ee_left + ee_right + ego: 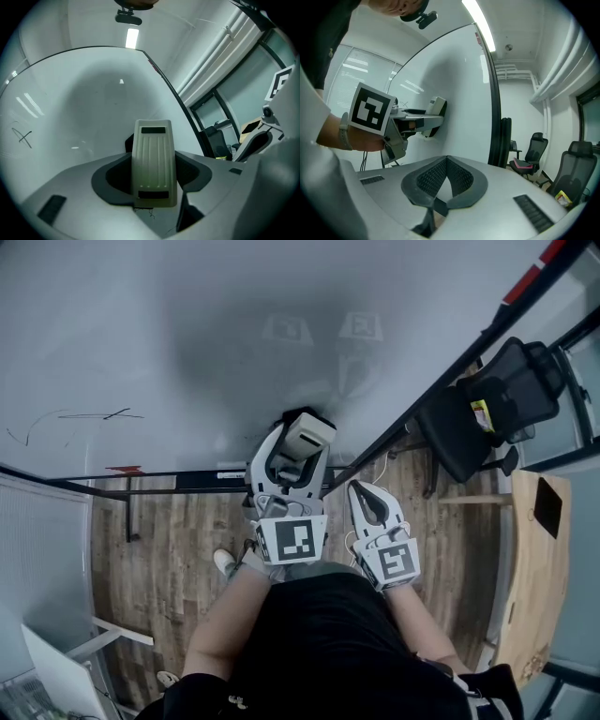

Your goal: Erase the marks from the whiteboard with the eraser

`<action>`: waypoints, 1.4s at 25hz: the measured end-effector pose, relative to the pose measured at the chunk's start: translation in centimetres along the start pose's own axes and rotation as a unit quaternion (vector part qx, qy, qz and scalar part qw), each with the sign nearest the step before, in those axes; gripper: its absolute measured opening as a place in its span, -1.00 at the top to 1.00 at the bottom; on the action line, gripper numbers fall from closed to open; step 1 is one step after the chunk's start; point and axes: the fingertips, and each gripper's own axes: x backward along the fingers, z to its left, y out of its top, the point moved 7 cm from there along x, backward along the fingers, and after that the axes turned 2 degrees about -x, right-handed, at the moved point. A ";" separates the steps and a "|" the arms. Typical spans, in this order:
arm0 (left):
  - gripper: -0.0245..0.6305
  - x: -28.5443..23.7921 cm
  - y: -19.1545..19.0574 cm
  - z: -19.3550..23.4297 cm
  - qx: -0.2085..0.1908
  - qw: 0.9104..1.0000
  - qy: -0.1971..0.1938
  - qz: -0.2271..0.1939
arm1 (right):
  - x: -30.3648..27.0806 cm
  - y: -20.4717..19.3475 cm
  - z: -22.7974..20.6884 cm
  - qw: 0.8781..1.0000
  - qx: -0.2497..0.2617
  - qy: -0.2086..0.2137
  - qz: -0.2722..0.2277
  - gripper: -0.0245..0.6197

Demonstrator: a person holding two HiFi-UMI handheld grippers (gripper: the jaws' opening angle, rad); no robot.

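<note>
The whiteboard [187,334] fills the top of the head view, with thin black marks [84,415] at its left. My left gripper [298,444] is shut on a pale grey-green eraser [307,435] whose dark felt side meets the board near its lower edge. In the left gripper view the eraser [153,164] stands between the jaws, and a small cross-shaped mark [23,137] shows far left on the board [93,93]. My right gripper [362,491] is shut with nothing in it, held beside the left, short of the board. Its closed pads [459,178] point past the board's edge.
A black frame bar [412,409] runs along the board's right edge. A black office chair [487,404] and a wooden table [534,568] stand to the right on the wood floor [169,549]. More chairs [534,150] show in the right gripper view.
</note>
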 end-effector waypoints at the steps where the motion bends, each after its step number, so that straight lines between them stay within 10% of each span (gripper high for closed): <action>1: 0.12 0.1 0.0 0.1 -0.008 1.000 -0.010 0.002 | -0.2 0.2 0.5 1.000 0.001 0.003 -0.008 0.84; 18: 0.12 5.4 -1.6 13.3 -0.063 0.993 -0.092 -0.029 | -7.8 4.5 12.5 0.999 -0.009 -0.038 -0.014 0.84; 35: 0.12 11.4 -3.4 28.2 -0.073 0.995 -0.050 -0.049 | -15.2 7.2 24.4 0.999 0.005 -0.029 -0.028 0.84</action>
